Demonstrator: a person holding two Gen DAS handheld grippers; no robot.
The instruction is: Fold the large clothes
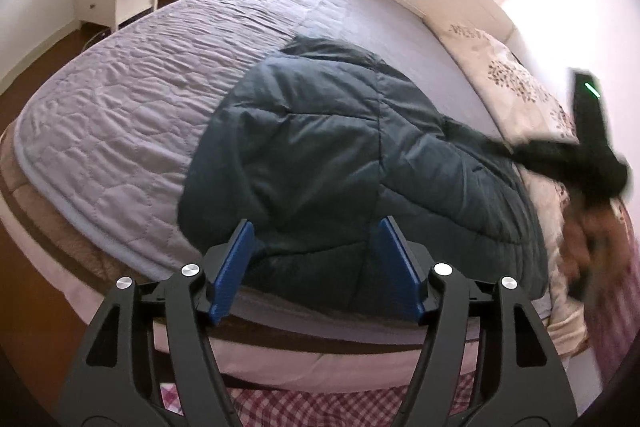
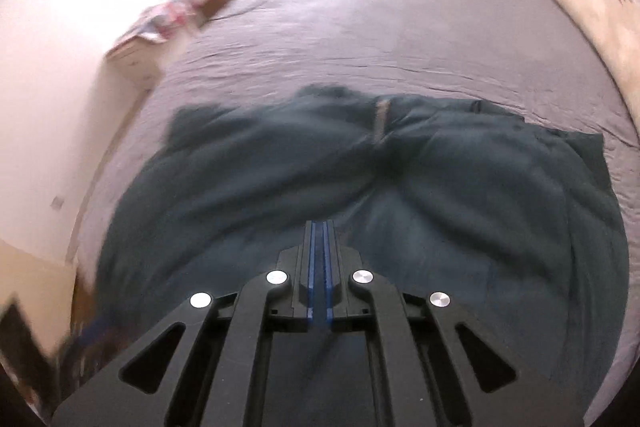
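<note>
A dark teal quilted puffer jacket [image 1: 352,163] lies spread on the bed's grey-lilac quilted cover [image 1: 132,95], filling the centre and lower right of the left wrist view, its near hem at the mattress edge. The left claw [image 1: 316,267] stands open at the bottom centre, its blue pads [image 1: 234,271] on either side of a puffed bulge at the hem, with no squeeze visible. The right claw [image 2: 319,267] is closed, its blue pads together above the jacket in the right wrist view; whether a thin fold is pinched between them I cannot tell. That view is smeared by motion.

The risks, as I judge them: the padding is thick and springy, so a claw may close on the outer shell only and let the fold slide out; the hem sits so near the bed's edge that a pull toward the bottom of the frame could drag the jacket off; a fold may spring back.

No brand, label or writing can be read.
</note>
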